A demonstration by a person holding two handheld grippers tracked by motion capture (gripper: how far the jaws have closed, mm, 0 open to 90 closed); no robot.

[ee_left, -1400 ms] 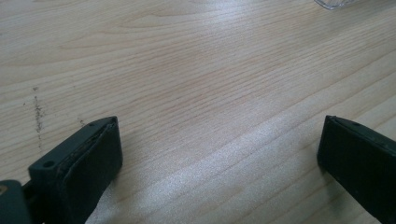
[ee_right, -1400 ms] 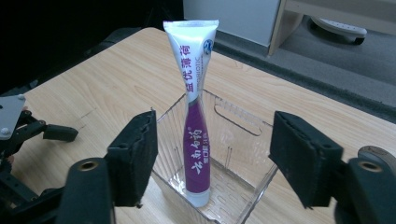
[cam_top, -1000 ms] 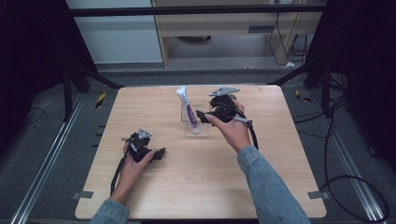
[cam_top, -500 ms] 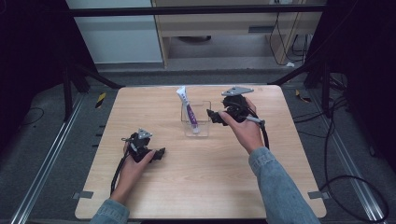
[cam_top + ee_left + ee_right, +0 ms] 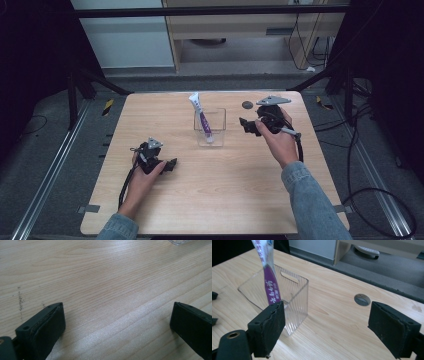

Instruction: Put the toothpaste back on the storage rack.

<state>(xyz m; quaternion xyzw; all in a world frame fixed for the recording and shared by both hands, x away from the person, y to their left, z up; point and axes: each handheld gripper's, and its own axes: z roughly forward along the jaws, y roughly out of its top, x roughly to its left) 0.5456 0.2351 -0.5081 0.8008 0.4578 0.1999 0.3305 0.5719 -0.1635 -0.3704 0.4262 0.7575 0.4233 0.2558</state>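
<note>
High view puts the left tool low on the pale wooden worktop, near the left edge, its jaws spread wide with nothing between them; the left gripper view confirms bare wood grain between the two black pads. Toward the middle, on the far half, stands the clear square plastic container, and the white-and-purple squeeze tube leans inside it, its lower end in the box and its flat crimped end poking out above the far-left rim. Just right of the container, the right tool hovers, also released, jaws parted and empty. A small round dark hole sits in the worktop farther right and far.

The tube looks placed, but it rests at a tilt in a light box. A careless sweep of the right tool past the near wall could nudge the container, tipping it or spilling the tube out.
</note>
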